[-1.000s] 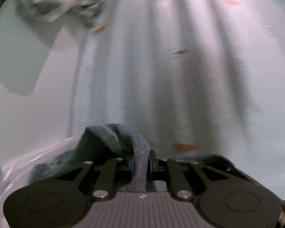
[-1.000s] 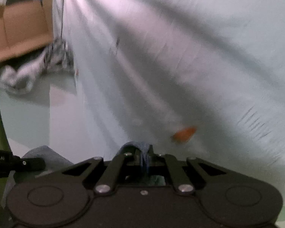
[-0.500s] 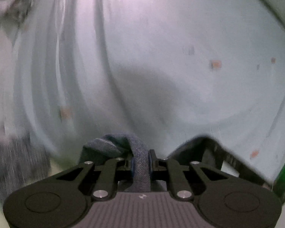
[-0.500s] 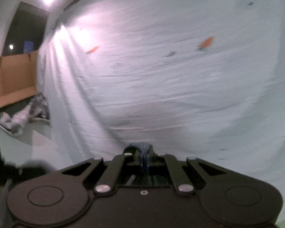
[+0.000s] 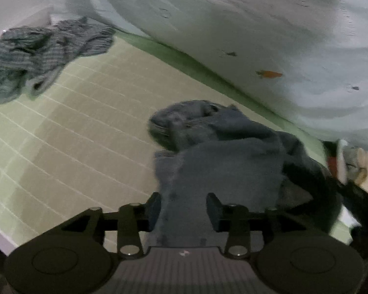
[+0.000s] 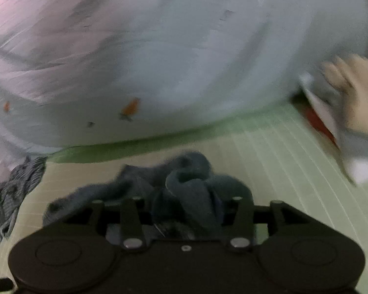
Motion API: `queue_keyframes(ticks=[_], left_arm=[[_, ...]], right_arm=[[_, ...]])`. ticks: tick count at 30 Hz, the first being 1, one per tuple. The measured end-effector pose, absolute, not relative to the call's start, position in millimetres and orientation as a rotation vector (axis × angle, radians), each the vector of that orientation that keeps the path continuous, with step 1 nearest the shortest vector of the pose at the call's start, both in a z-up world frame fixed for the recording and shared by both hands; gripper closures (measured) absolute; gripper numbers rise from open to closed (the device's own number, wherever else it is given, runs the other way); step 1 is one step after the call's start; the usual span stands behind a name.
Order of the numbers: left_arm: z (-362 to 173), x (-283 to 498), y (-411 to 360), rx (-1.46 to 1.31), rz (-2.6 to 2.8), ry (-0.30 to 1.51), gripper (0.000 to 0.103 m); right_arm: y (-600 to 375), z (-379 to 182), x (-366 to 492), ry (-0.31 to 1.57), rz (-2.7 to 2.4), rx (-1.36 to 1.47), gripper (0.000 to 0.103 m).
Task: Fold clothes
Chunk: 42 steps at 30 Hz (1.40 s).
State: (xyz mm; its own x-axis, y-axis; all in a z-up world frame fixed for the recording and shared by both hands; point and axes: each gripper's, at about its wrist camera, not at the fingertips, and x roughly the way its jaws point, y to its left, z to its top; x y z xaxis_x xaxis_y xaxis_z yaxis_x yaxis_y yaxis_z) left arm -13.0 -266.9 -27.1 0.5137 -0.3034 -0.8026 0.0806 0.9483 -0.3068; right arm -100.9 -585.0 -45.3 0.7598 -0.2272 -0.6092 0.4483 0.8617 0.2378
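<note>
Two tongs opening, left tongs (image 5: 183,207) and right tongs (image 6: 187,208) astride blue garment (image 5: 220,161), no legible writing

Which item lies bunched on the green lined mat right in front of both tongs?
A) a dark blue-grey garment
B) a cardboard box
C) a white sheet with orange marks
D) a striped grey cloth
A: the dark blue-grey garment lies crumpled on the green mat, reaching between each tool's fingers.

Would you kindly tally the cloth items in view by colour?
Dark blue-grey garment: 1
Grey striped garment: 1
Pale printed sheet: 1
Total: 3
</note>
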Motion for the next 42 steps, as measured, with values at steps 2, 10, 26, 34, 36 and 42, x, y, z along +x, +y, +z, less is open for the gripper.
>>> queue_keyframes(ticks=[2,10,26,34,36,42], left_arm=[[-27.7,-11.6,-259.6,-0.227,-0.223,1.004,0.051],[-38.8,28.2,-233.9,-0.278,-0.252,1.014,0.032],[-88.1,155.2,-259.6,-0.419,-0.363,1.149,0.019],[-123.6,187.8,-282.6,-0.505,-0.333,1.226,0.053],[-126.0,192.8,-286.6,-0.479,-0.32,1.228,0.074],[-120.2,200.3,-280.0,-0.415,-0.267,1.159,0.088]], right_arm=[[-583.6,-52.6,-116.7,0.611,-0.425,0.425,0.045],[-561.4,-80.8,-163.8,0.678,-0.582,0.478,0.025],[-607.6,-157.2,-157.6,0.787,-0.932,0.767,0.014],[-628.2,-158.4,-112.8,0.829,-0.879,0.61,0.044],[-637.1,-157.0,-101.2,0.835,-0.849,0.574,0.088],[-684.2,-143.4,-25.7,0.825,-0.742,0.382,0.093]])
